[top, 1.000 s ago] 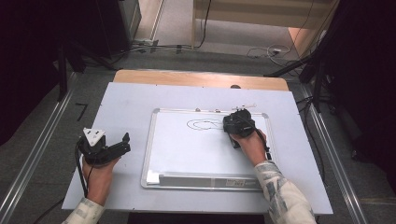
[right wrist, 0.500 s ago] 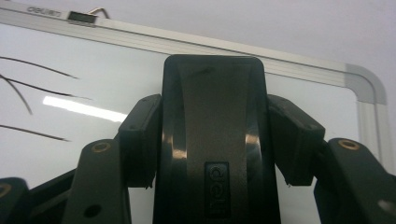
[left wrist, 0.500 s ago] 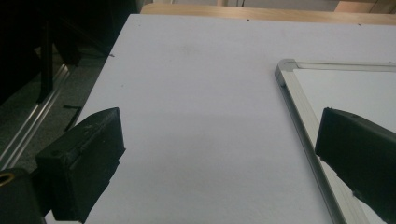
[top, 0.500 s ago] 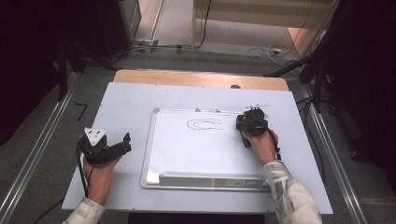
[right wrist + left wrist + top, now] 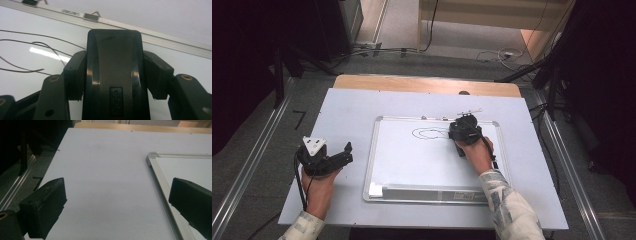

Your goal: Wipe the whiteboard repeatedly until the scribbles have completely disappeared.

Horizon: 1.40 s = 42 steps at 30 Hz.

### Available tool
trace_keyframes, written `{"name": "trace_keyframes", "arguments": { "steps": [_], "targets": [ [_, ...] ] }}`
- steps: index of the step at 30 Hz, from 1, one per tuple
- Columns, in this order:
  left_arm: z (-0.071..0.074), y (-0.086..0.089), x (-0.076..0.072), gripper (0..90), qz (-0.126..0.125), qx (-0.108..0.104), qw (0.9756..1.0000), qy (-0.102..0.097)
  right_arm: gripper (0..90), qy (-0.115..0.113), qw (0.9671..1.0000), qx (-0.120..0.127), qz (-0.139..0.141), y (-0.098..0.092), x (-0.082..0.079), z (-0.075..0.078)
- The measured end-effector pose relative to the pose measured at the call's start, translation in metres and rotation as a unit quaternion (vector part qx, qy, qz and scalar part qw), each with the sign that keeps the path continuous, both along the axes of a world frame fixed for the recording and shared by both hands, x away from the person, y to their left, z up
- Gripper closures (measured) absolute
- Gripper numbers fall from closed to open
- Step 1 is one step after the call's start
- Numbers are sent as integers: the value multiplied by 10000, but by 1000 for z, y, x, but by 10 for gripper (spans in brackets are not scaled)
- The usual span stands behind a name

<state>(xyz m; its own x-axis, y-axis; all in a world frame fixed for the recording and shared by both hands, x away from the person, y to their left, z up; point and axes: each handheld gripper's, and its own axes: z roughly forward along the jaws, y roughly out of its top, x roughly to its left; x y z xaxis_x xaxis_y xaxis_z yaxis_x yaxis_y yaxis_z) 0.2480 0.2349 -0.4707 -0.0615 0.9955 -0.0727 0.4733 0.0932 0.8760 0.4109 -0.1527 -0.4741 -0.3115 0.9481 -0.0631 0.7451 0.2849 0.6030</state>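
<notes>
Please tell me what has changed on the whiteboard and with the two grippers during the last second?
The right gripper, shut on the black eraser, slid right along the whiteboard's top edge, then came back left a little toward the drawn line. The line looks about the same, not clearly wiped. The left gripper stayed open and unmoved on the table; the whiteboard did not shift.

White board; black eraser

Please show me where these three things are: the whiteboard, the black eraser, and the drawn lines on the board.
whiteboard point(image 5: 422, 160): high view, bare white surface.
black eraser point(image 5: 113, 75): right gripper view, glossy top, held in the right claw.
drawn lines point(image 5: 426, 133): high view, dark loop.
</notes>
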Motion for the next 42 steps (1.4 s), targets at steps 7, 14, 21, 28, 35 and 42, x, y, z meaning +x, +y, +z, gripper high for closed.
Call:
{"name": "trace_keyframes", "arguments": {
  "steps": [7, 14, 21, 28, 35, 42],
  "targets": [
    [0, 1, -1, 16, 11, -39, 10000, -12, 388, 18, 9999, -14, 126, 21, 1, 0],
    [1, 1, -1, 16, 0, -46, 10000, -17, 389, 9, 9998, -17, 203, 32, 0, 0],
    [1, 1, -1, 16, -5, -43, 10000, -20, 388, 18, 9995, -35, 308, 44, -1, 0],
    [1, 1, -1, 16, -11, -41, 10000, -25, 388, 13, 9990, -41, 454, 57, -5, -1],
    [1, 1, -1, 16, -22, -42, 10000, -20, 388, 21, 9985, -49, 553, 67, -6, -1],
    [1, 1, -1, 16, -21, -47, 10000, -19, 388, 18, 9981, -34, 622, 78, -8, -1]
  ]
}}
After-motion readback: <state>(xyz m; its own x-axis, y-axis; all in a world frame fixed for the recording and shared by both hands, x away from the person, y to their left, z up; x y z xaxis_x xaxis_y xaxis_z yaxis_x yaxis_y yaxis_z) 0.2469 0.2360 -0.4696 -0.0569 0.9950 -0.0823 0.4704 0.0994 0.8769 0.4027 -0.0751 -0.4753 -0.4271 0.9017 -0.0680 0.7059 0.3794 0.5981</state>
